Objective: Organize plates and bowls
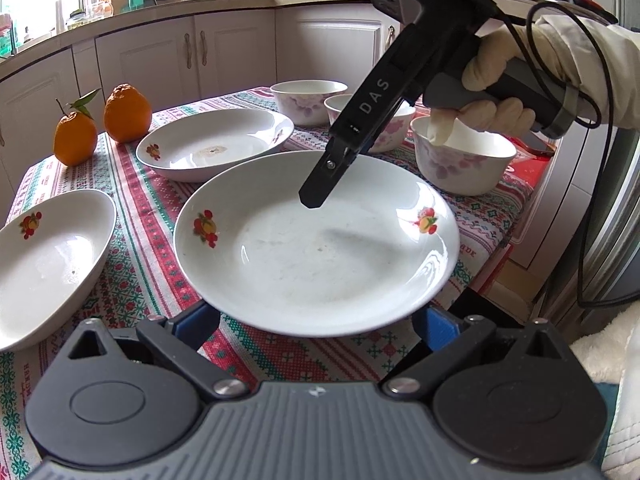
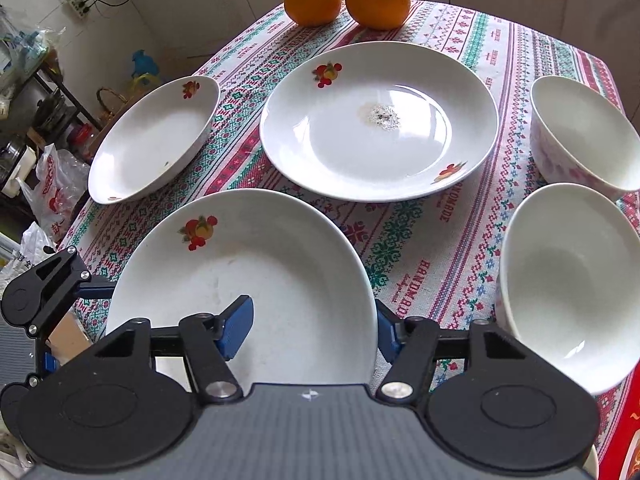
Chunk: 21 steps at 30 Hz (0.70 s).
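Nothing is yet stacked; 3 plates and 3 bowls (image 1: 308,102) are seen lying apart on the tablecloth (image 2: 412,256); the near plate (image 1: 316,240) is straddled at its rim by the spread right gripper (image 2: 314,326), while the left gripper (image 1: 316,326) is held wide at the opposite edge, nothing pinched.

- Plates (image 1: 316,248): glazed white ceramic, glossy, smooth.
- Tablecloth (image 2: 420,248): woven cloth, matt, patterned.
- Left gripper (image 1: 316,320): matt black plastic, blue pads, metal rivets.
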### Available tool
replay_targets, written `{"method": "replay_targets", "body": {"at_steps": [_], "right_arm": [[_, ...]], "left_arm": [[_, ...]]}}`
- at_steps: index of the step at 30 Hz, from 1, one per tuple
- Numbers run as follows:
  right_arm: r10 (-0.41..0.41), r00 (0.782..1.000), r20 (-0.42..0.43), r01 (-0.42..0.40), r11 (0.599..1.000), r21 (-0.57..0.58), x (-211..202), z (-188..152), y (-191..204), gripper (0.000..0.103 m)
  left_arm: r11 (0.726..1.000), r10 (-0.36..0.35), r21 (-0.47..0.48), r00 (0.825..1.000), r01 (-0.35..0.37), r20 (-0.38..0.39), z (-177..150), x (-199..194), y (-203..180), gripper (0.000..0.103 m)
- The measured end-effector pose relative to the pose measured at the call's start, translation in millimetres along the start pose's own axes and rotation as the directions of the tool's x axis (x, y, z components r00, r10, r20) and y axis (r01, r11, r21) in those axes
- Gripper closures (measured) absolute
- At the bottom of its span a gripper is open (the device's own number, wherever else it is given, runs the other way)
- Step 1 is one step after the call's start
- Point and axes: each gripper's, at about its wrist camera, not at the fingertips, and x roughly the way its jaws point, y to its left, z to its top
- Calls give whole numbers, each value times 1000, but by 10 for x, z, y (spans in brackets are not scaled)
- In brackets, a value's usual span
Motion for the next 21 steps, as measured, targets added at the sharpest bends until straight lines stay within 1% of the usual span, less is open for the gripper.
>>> {"method": "replay_targets", "body": {"at_steps": [9,21], "right_arm": [[19,1000,-19,-19,1000,7,18,37,-26,34],[18,1000,-23,-18,1000,0,38,57,14,34]], "left_arm": [[1000,-16,-6,1000,16,-5,8,13,26,2],[999,-32,-26,999,32,-5,3,-31,97,2]]}}
